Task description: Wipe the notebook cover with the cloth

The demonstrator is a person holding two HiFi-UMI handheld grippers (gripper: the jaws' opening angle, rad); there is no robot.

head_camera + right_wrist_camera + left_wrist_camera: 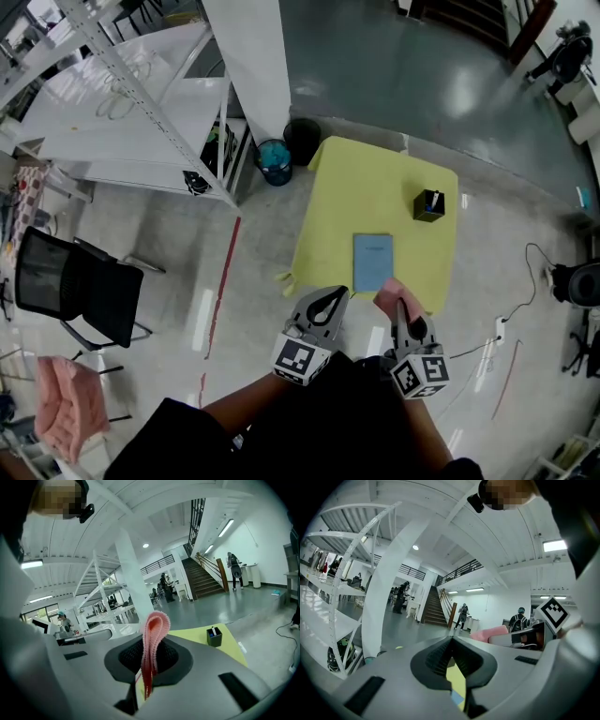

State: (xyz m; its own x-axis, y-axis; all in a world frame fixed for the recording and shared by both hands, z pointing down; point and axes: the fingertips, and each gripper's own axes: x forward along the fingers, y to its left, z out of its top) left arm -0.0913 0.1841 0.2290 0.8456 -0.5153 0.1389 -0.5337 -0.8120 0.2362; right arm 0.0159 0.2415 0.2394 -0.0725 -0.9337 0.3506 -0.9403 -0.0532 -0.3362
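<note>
Dark sleeves (281,422) at 6 o'clock of the head view, one marker-cubed gripper ahead of each; left gripper (330,298) just past them near 6 o'clock, pointing toward 12, jaws brought together at the tips with nothing between; through the slit lower down in its own view, only a strip of yellow and a corner of blue; right gripper (399,307) beside it toward 5 o'clock, clamped on the pink cloth (386,294), which in the right gripper view stands up out of the jaws as a folded loop (154,632). Blue notebook (372,262) flat and closed on the yellow table (375,173), at the table's 6 o'clock close to the near edge, long side running 12 to 6; cloth at the notebook's 5 o'clock corner, contact impossible to judge. Black pen holder (429,204) upright at the table's 2 o'clock, well apart from the notebook. Teal bin (274,161) and black bin (302,141) on the floor off the table's 10 o'clock corner; white shelving (141,103) at 10 o'clock; black chair (75,286) at 9 o'clock.
</note>
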